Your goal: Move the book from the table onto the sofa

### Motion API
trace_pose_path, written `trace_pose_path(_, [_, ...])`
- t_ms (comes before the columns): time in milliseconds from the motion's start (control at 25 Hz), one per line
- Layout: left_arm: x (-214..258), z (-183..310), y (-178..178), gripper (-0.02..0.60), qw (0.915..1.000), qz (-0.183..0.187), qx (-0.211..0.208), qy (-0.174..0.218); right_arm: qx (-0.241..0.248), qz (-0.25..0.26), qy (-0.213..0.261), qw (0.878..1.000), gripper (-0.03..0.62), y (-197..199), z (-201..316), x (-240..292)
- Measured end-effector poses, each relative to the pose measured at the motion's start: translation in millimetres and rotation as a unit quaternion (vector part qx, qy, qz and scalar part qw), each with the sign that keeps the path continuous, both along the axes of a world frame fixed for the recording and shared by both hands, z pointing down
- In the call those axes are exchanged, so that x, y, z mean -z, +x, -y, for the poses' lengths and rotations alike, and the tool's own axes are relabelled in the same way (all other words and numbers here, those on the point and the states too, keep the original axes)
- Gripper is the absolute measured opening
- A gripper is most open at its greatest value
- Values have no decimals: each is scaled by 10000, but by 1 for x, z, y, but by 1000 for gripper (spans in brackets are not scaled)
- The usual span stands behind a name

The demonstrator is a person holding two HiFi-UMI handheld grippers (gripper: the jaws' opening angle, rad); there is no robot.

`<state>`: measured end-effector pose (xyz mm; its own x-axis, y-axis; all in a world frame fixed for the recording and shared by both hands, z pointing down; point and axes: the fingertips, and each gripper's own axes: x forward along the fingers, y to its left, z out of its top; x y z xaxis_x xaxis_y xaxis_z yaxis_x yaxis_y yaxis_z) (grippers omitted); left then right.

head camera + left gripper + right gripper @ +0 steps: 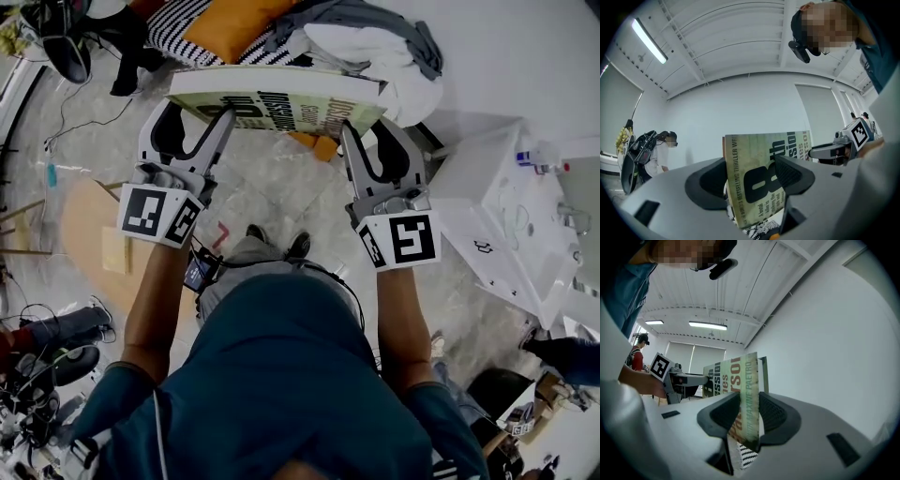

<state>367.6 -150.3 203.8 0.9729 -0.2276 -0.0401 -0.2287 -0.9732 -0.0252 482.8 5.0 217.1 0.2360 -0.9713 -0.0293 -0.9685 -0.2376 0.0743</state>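
Cream and olive card forms the cover of the paperback (281,105), which is held clear of the floor (272,187), flat and roughly level, between the two arms. It is no longer on the white counter (487,187), which stands off to the right, and it is not yet on the sofa. A striped cushion (187,23), an orange cushion (234,23) and a heap of grey and white clothes (366,42) are seen just beyond the paperback's far edge. The sofa is judged to lie under these, though its seat cannot be made out.

The left hand-held gripper (197,114) is clamped on the paperback's left end with its jaws standing wide, one pad on the cover and the other behind it. The right hand-held gripper (375,131) is clamped on the right end with its jaws much closer together, across a thinner bite.

The step in hand is judged to be the carry towards the sofa. For this to be done well, both grips should be kept firm and the two ends kept level, so that the cover is not twisted or bent. A bare patch between the cushions and the clothes should be chosen. The paperback should be lowered until it is supported before either grip is released.
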Motion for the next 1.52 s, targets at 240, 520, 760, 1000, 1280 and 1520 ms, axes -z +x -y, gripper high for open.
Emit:
trace_pose_path(240, [-14, 29, 32, 302, 9999, 96, -9, -92, -23, 93, -81, 9999, 140, 32, 29, -14])
trace_pose_path(520, [-25, 82, 67, 302, 9996, 73, -180, -189, -159, 108, -217, 9996, 140, 61, 78, -22])
trace_pose_path(760, [-29, 139, 93, 302, 9988, 18, -371, -312, -357, 54, -322, 9988, 140, 82, 130, -22])
trace_pose_path(1000, [-34, 168, 112, 302, 9978, -21, -560, -342, -541, 7, -328, 9980, 140, 95, 156, -25])
trace_pose_path(1280, [-46, 194, 142, 302, 9977, 47, -571, -361, -551, 79, -371, 9978, 140, 125, 182, -38])
trace_pose_path(1520, [-70, 215, 176, 302, 9983, 187, -391, -379, -390, 239, -415, 9981, 140, 164, 205, -67])
